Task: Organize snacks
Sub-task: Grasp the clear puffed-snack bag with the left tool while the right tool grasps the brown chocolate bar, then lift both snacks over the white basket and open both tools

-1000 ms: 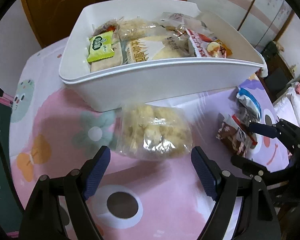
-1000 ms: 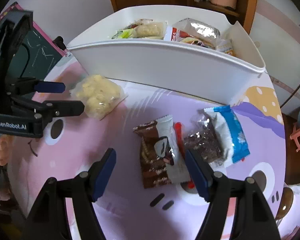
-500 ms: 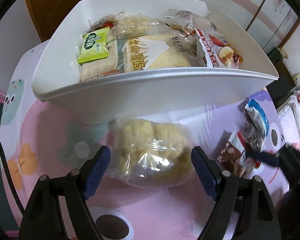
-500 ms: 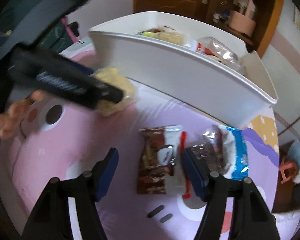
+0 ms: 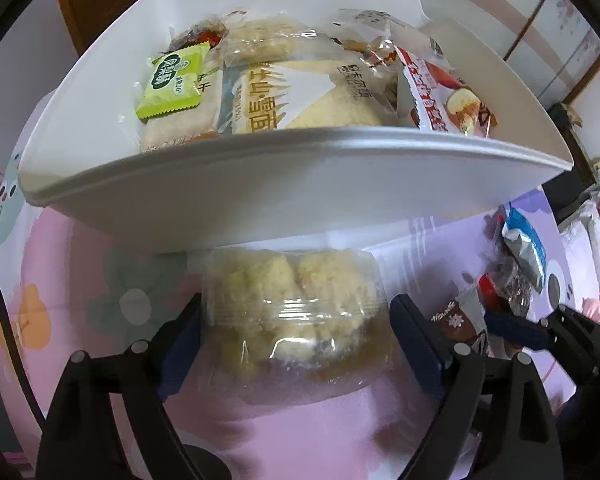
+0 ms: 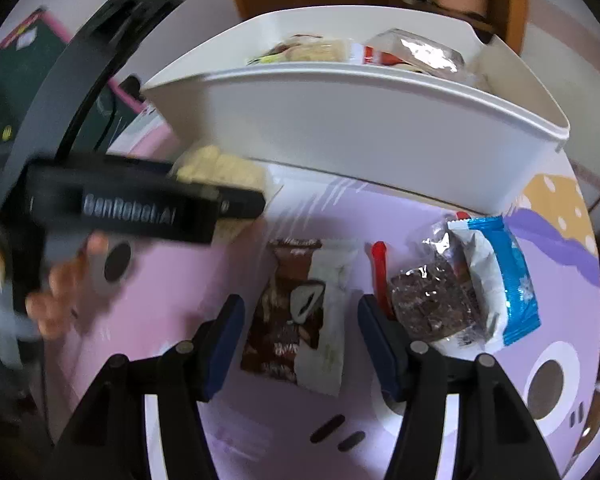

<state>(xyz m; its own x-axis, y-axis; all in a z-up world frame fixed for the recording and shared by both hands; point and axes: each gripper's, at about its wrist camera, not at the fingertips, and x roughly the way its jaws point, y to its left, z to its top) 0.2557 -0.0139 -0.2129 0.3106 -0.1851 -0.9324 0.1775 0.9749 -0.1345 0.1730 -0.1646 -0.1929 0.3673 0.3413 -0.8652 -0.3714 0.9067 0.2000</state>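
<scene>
Snacks lie on a table (image 6: 556,248) covered by a pink and lilac cartoon-print cloth, with a brown wooden door and cabinet behind it. A white bin (image 5: 300,184) stands at the far side and already holds several packets: a green wafer pack (image 5: 172,82), a large bread pack (image 5: 296,96) printed with a white mountain, and a red-printed bag (image 5: 440,96) at the right end. Just in front of the bin wall lies a clear bag of pale puffed snacks (image 5: 296,312), sitting between the spread fingers of the left gripper (image 5: 296,344) (the pads flank the bag, though whether they touch it is hard to judge). The right gripper (image 6: 300,340) is also spread wide, hovering over a brown chocolate wafer pack (image 6: 296,320) on the cloth. Beside that lie a dark foil-wrapped brownie (image 6: 432,300) and a blue and white wrapper (image 6: 504,276), touching each other. From the right wrist, the left gripper's body is motion-blurred and hides most of the pale bag.
</scene>
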